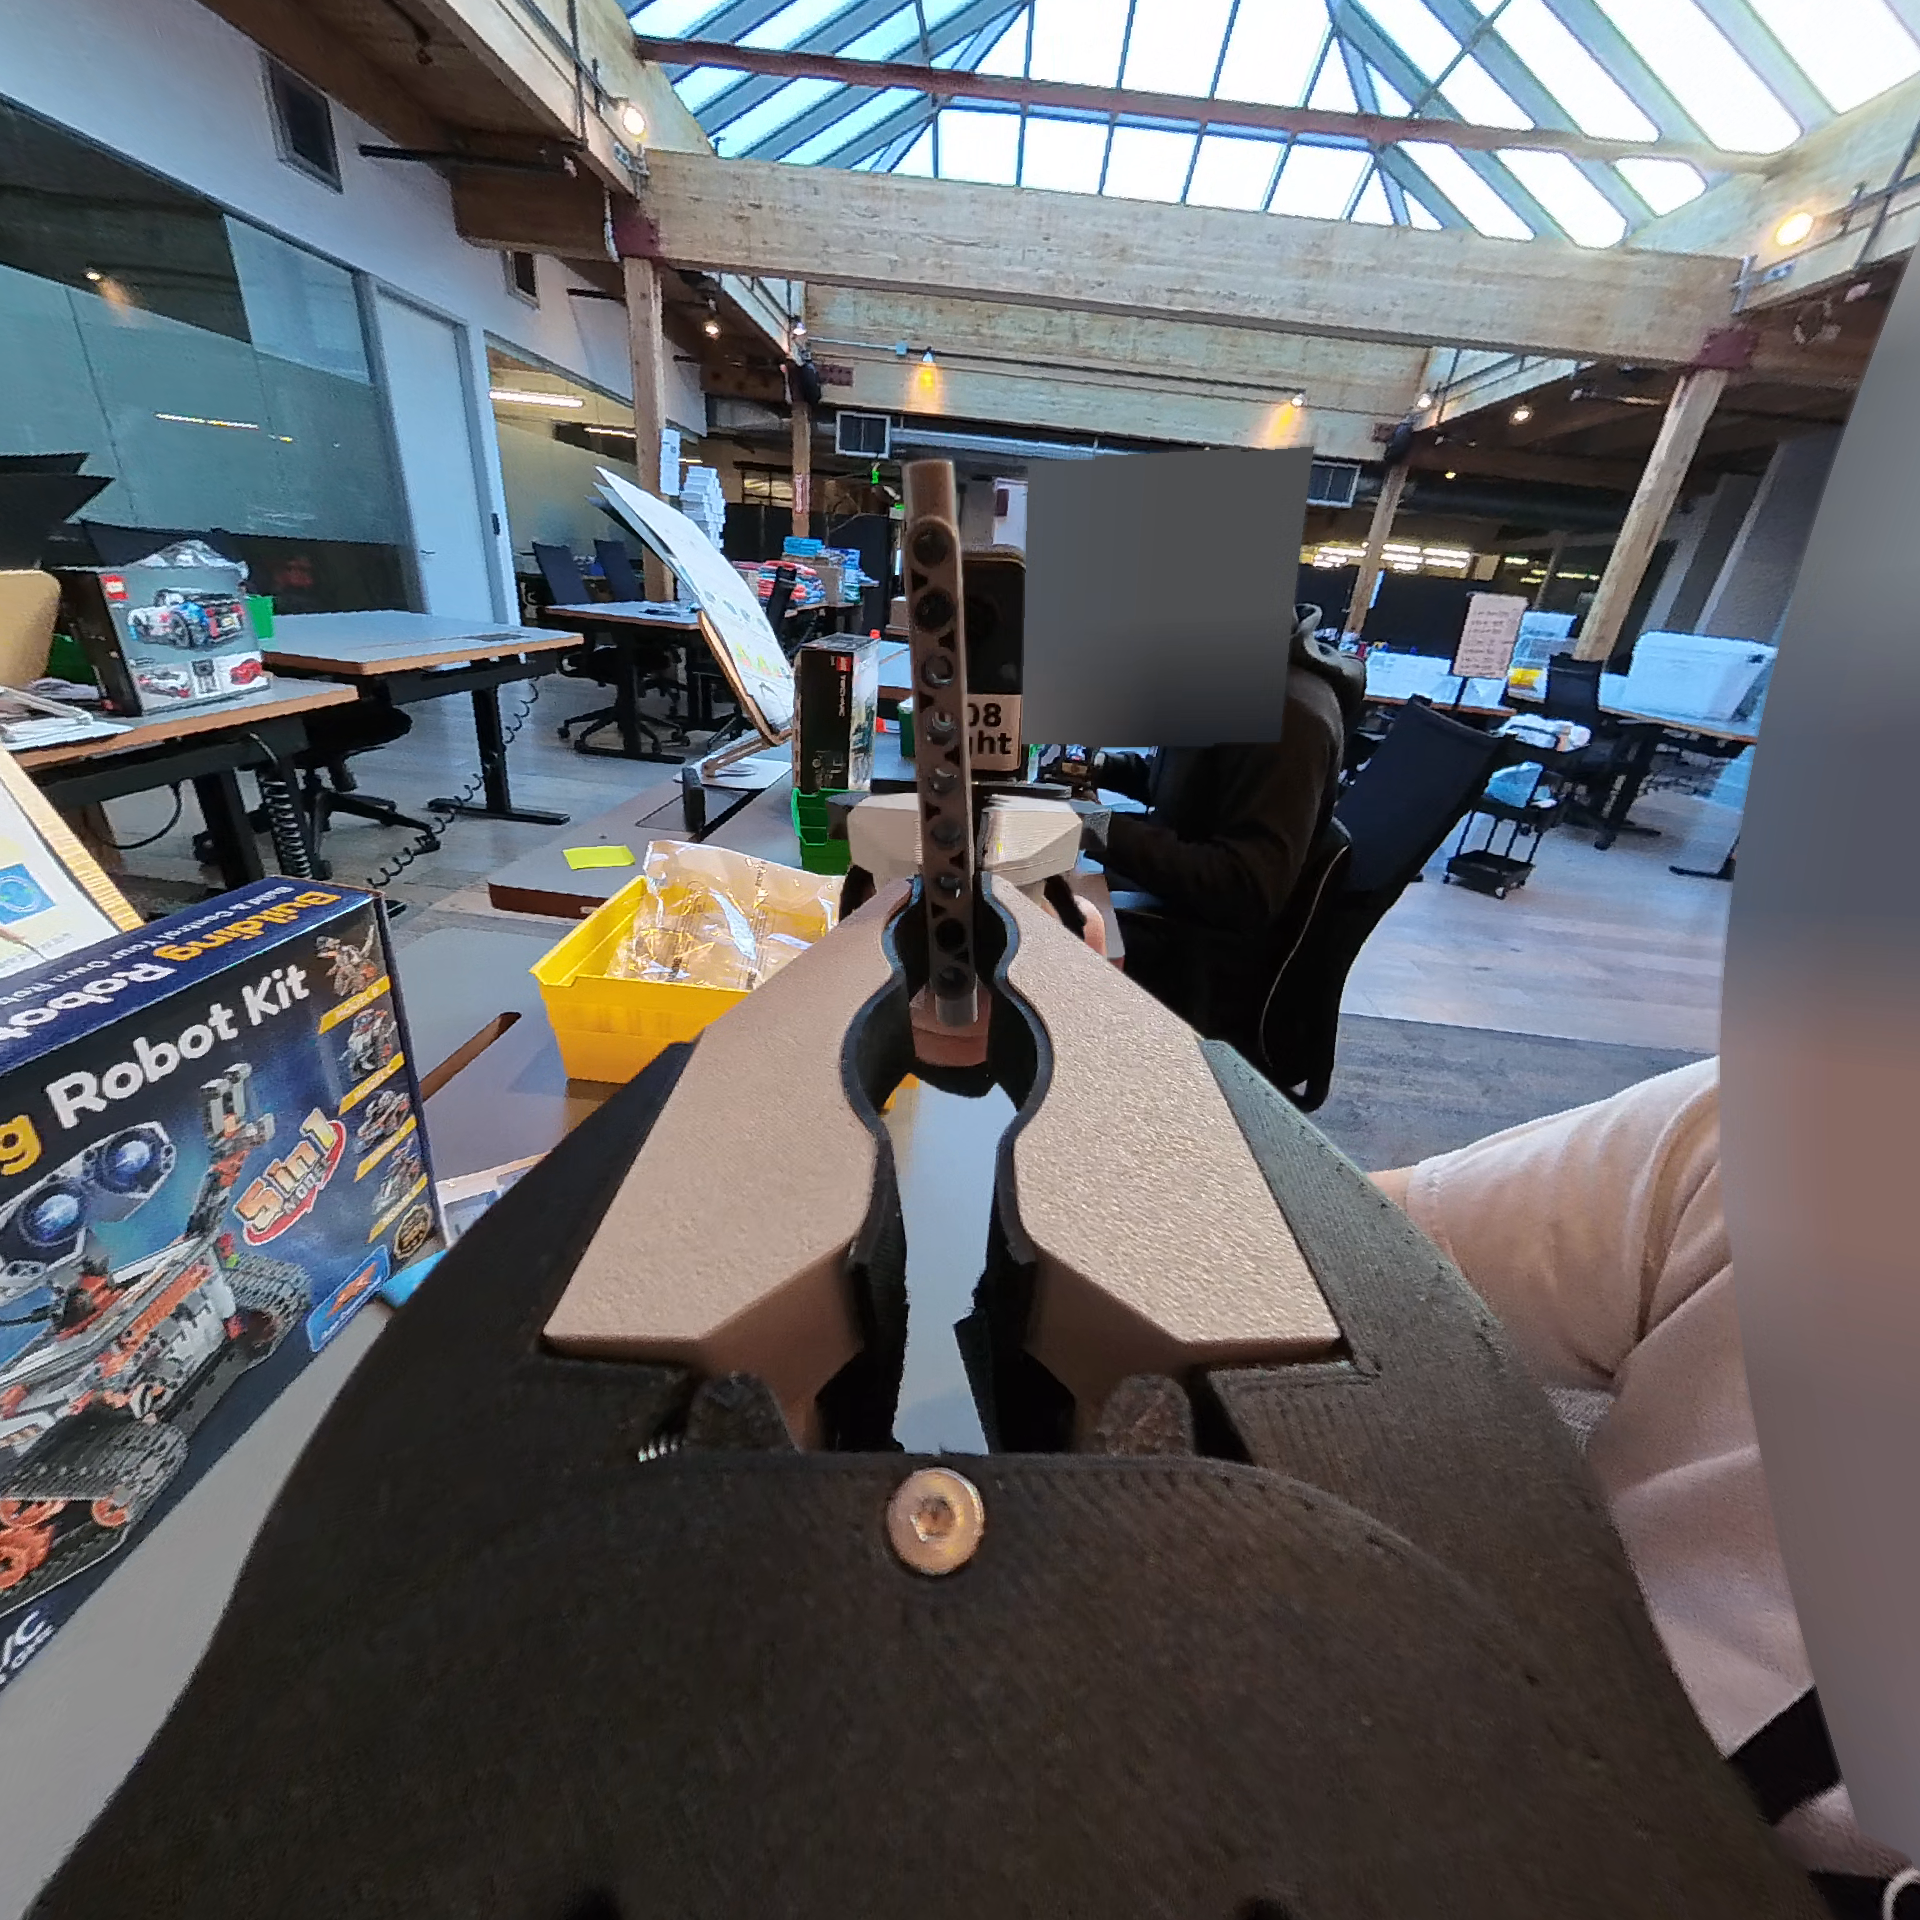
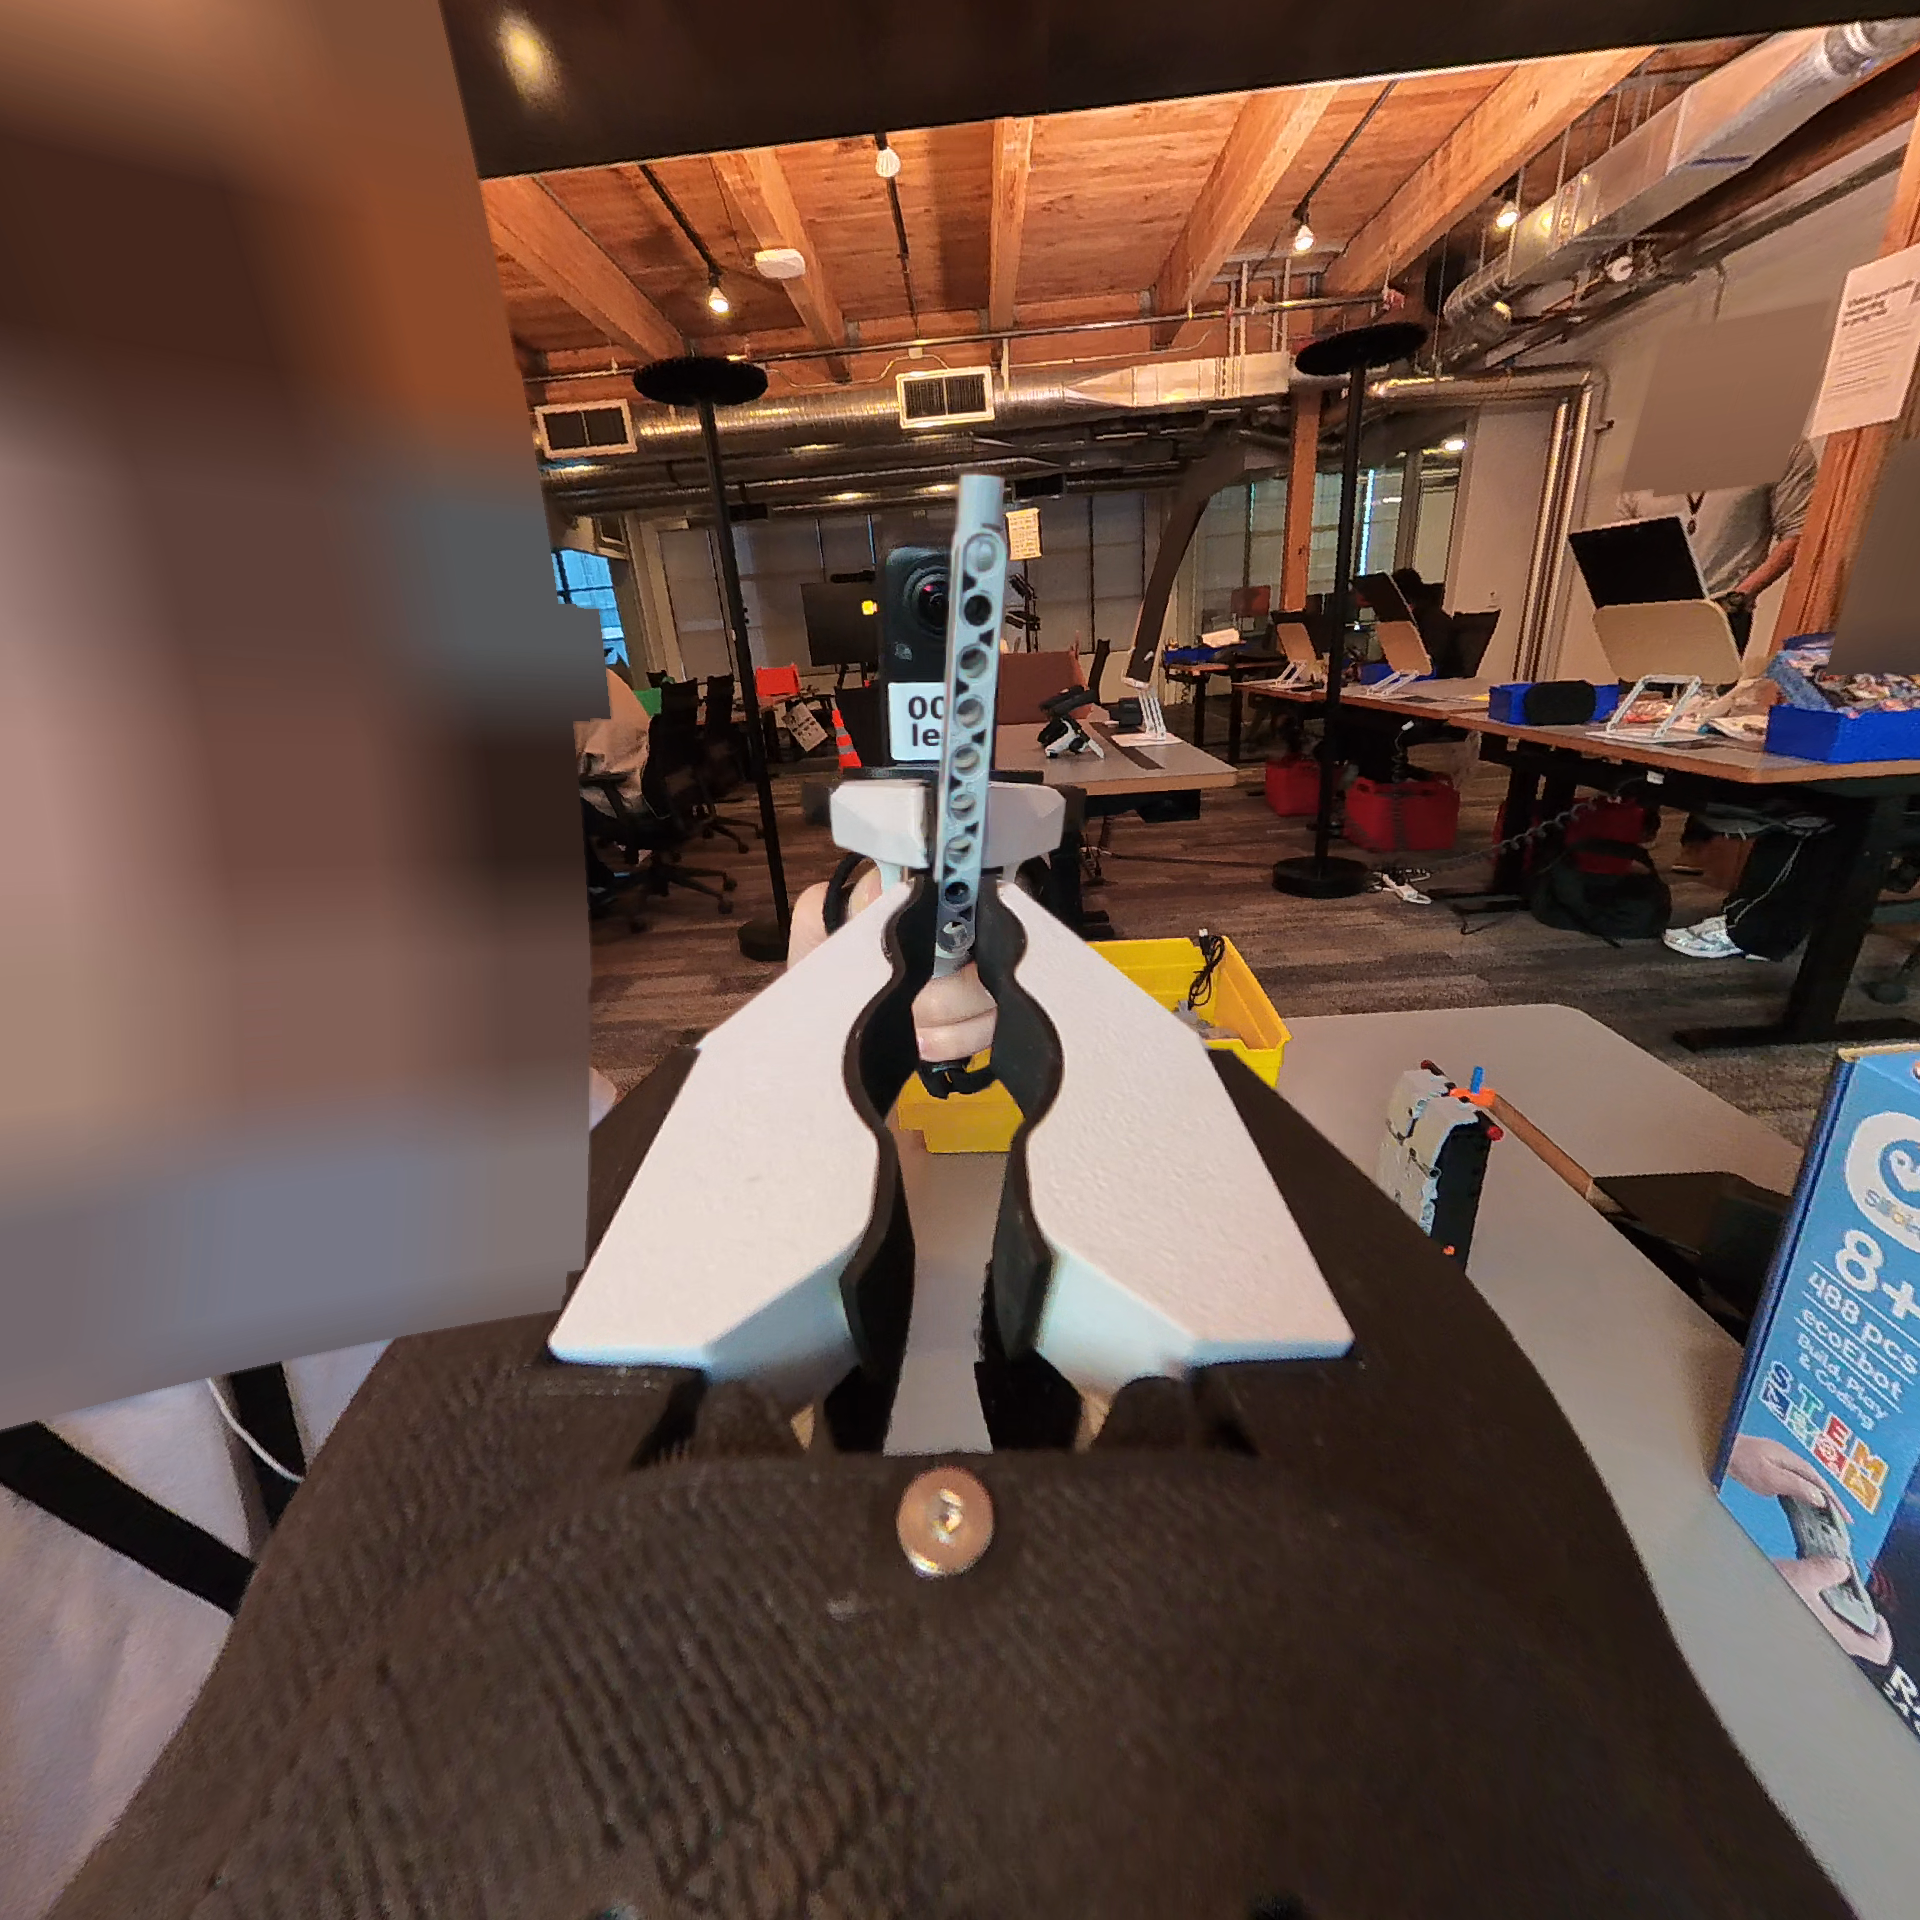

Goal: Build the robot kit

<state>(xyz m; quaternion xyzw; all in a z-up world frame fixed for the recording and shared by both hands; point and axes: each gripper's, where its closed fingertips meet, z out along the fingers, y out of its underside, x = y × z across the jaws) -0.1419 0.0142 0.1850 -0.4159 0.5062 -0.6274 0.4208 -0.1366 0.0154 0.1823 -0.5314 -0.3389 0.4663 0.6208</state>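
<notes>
Between both grippers' tips, beam (image 1: 940,727) stands upright.

Both claws face each other across the bench (image 2: 1351,1060), each pinched on the same upright holed beam (image 1: 940,727), which stands between them. In the left wrist view, a kit box (image 1: 197,1195) stands near left and a bin (image 1: 613,997) farther back holds a bag (image 1: 717,914). In the right wrist view, a second box (image 2: 1829,1351) stands near right.
</notes>
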